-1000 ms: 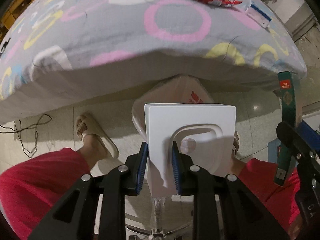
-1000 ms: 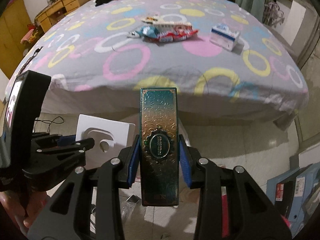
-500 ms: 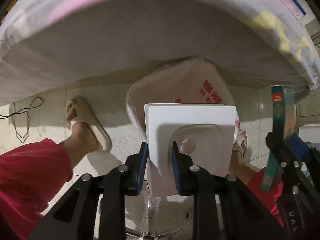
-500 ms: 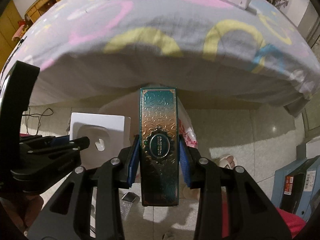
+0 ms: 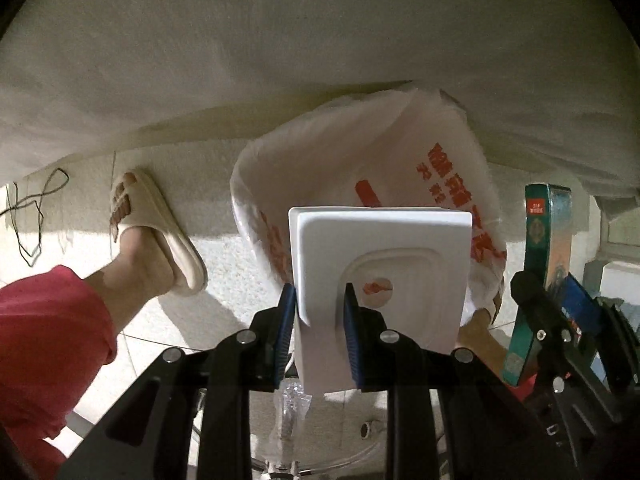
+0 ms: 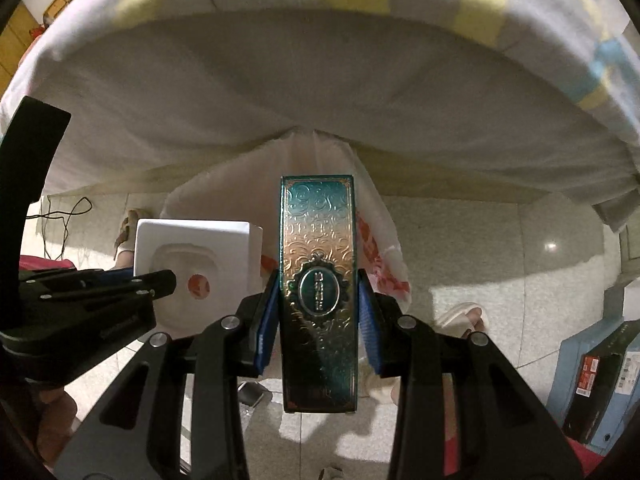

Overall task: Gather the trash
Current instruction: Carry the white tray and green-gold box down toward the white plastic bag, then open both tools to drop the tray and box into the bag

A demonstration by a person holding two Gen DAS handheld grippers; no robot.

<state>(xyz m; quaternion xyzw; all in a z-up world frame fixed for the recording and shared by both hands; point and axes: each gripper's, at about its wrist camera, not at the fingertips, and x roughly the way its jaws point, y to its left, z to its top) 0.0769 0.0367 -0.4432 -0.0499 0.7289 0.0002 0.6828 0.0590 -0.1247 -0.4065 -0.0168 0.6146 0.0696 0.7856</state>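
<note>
- My left gripper [image 5: 320, 334] is clamped on the left edge of a white moulded tray insert [image 5: 380, 280], held upright over the open mouth of the white plastic bag [image 5: 360, 168].
- My right gripper [image 6: 316, 322] is clenched across the narrow sides of a teal embossed box [image 6: 318, 288], also upright, above the same bag at the foot of the bed [image 6: 320, 100].
- Judgement: the insert looks light, thin and stiff; an edge pinch suffices, though it may crack if squeezed hard.
- Judgement: the box appears light cardboard with a glossy foil face, likely slippery; gripping mid-length on the side walls is sound.
- The bag is soft and slack; its rim could fold shut under a dropped item.
- The person's sandalled foot [image 5: 156, 228] stands on the floor left of the bag.
</note>
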